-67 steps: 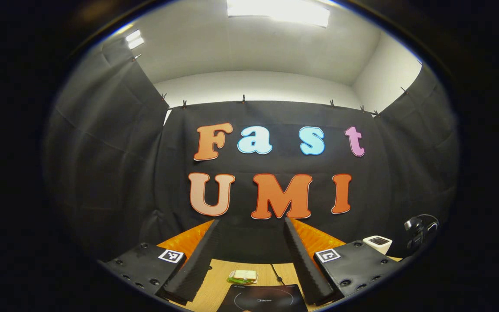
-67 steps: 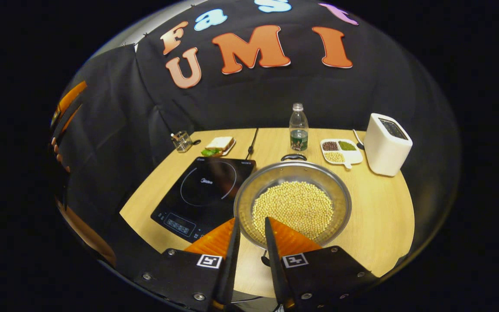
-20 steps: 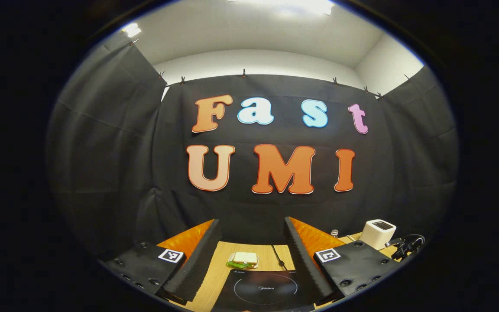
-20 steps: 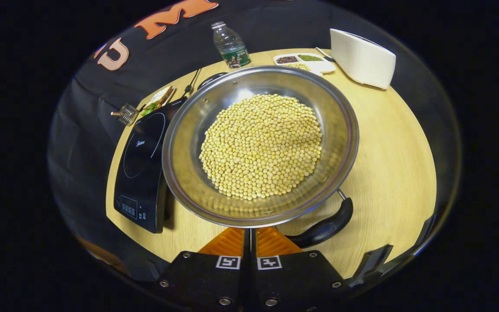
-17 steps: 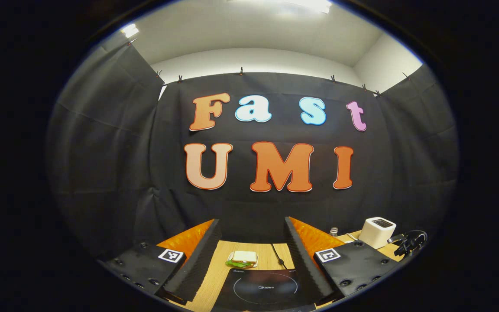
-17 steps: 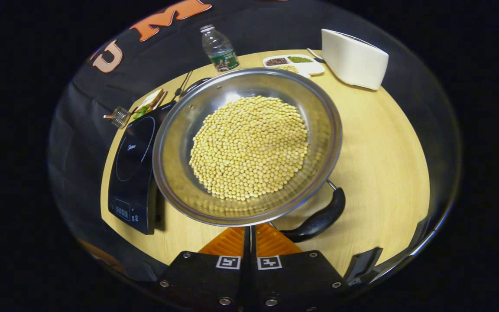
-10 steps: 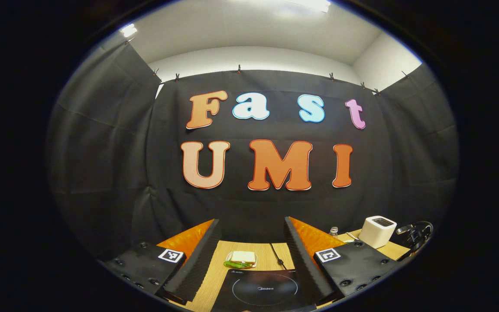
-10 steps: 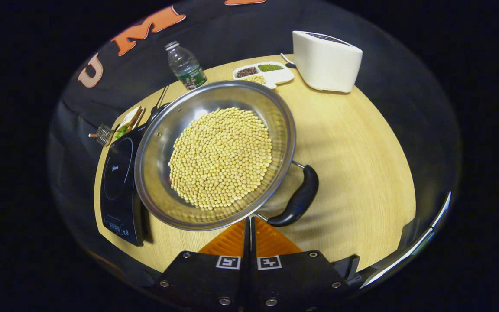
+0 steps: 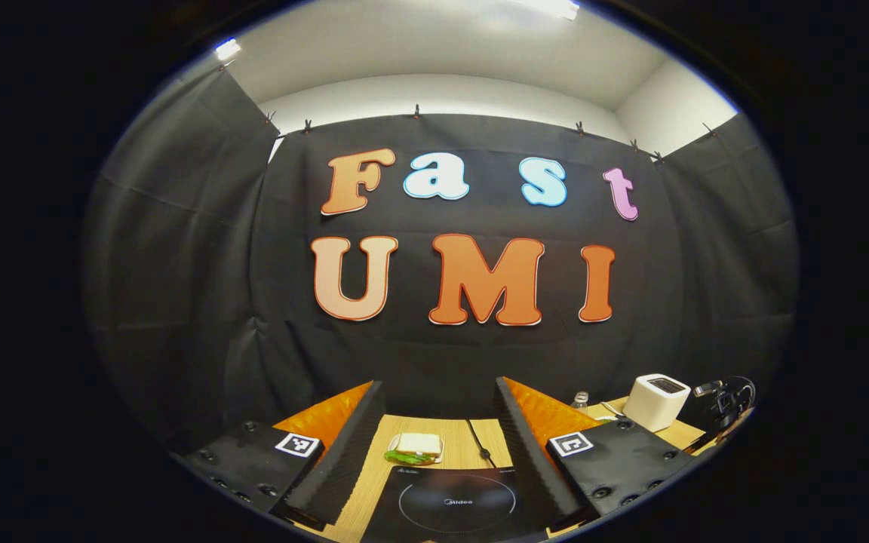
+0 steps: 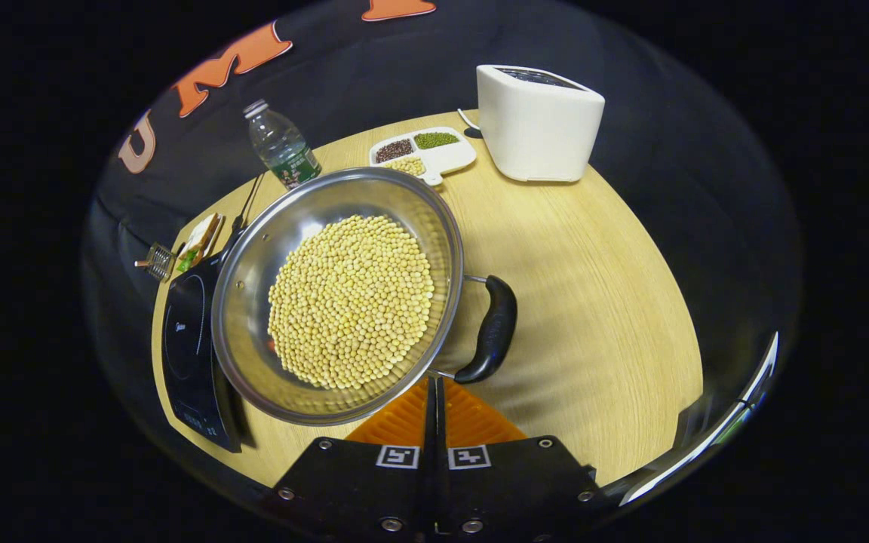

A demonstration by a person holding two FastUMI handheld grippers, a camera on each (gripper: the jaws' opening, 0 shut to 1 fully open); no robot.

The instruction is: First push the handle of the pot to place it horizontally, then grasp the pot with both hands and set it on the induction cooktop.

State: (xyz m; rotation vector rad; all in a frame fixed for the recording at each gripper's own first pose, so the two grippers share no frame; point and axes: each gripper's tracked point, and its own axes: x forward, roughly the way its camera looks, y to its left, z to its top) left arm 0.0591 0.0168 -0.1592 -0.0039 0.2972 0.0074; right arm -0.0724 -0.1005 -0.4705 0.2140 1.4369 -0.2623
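- Your right gripper has its jaws pressed together with nothing between them; their tips sit just in front of the pot's near rim, close by the lower end of the handle.
- The pot, full of yellow beans, stands on the desk — its far-left edge overlaps the cooktop in the right gripper view, with the handle out on its right side.
- Your left gripper is held with jaws wide apart and empty — between them you see the cooktop on the desk, a sandwich beyond it.
- A toaster, a bottle and a divided dish stand behind the pot.
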